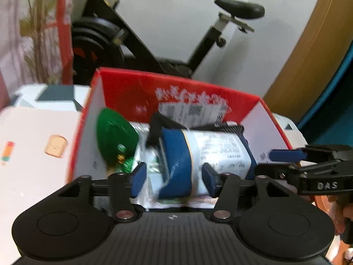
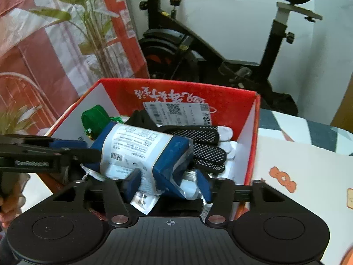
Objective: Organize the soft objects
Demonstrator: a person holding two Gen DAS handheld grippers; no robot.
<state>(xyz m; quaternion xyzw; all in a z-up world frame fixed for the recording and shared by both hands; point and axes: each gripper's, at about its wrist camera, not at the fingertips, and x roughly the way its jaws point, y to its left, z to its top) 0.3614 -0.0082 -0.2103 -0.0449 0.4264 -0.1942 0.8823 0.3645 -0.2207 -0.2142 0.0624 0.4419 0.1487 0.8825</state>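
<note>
While both hand-held grippers reach into the red cardboard box (image 2: 231,103), the blue-and-white soft pack (image 2: 141,152) lies across its contents, long axis running from ten o'clock to four o'clock in the right wrist view. The right hand-held gripper (image 2: 169,183) straddles the near end of the pack; its blue pads stand on either side of the wrapper with gaps visible, so the jaws are parted and not clamped. The left hand-held gripper (image 1: 174,176) likewise brackets the pack (image 1: 198,154) in its own view, pads apart and clear of the film, although motion blur softens the edges. Inside the box (image 1: 132,88), a green plush toy (image 2: 94,117) sits at ten o'clock of the pack, against the white left wall. Black dotted work gloves (image 2: 205,145) lie at three o'clock of the pack, partly beneath it. A white shipping label (image 2: 176,110) is stuck on the far red wall. The box rests on a white printed surface (image 2: 297,165). Behind it stands a black exercise bike (image 2: 220,50), with a leafy plant (image 2: 88,22) at eleven o'clock.
</note>
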